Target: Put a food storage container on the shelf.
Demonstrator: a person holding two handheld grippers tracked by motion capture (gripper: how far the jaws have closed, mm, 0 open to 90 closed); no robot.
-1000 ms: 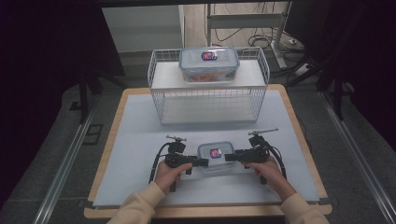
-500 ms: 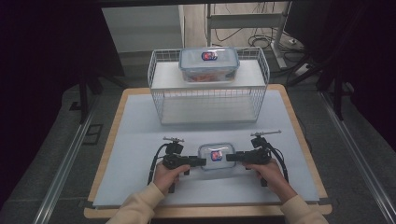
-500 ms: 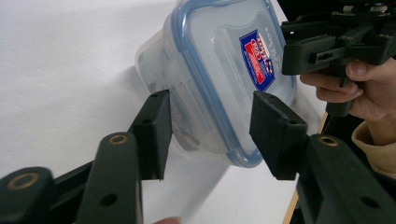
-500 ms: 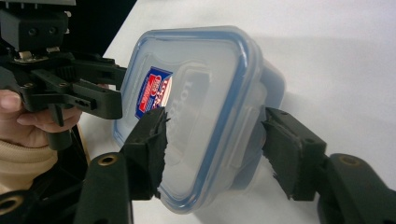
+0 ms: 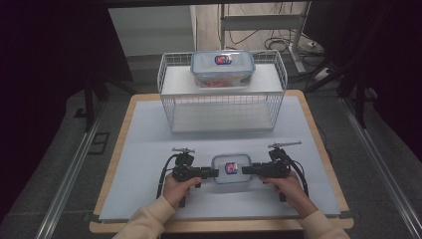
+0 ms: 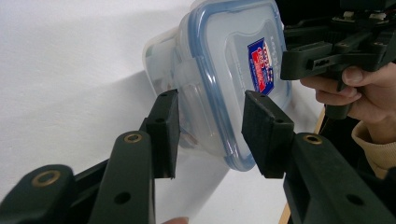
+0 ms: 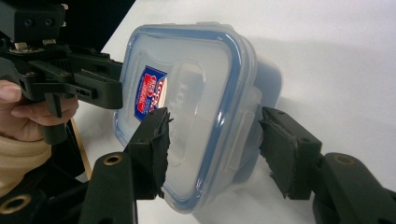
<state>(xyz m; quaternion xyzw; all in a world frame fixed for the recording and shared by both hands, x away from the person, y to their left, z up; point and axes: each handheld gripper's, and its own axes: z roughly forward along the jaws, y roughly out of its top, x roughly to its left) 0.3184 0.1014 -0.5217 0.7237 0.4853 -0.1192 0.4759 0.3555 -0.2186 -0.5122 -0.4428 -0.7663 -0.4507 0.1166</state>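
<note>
Small lidded container point(image 5: 231, 168) sat on the desk point(image 5: 149, 149), near edge, between both tools. Left hand-held gripper point(image 5: 213, 173) and right hand-held gripper point(image 5: 247, 171) had just been closing, jaws half-wide astride its ends, pads not clearly pressing. Best to squeeze evenly, then lift level.

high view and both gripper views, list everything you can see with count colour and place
small container: 1, clear with blue-rimmed lid and red-blue label, near middle of the mat, between the two grippers
large container: 1, clear with blue-rimmed lid, orange contents, on top of the rack
wire rack: 1, white, far half of the table
mat: 1, pale grey-white, covers the tabletop
table: 1, light wood edge
left gripper: 1, black, jaws on both sides of the small container's left end, have just been closing
right gripper: 1, black, jaws on both sides of its right end
hands: 2, cream sleeves, bottom edge
</note>
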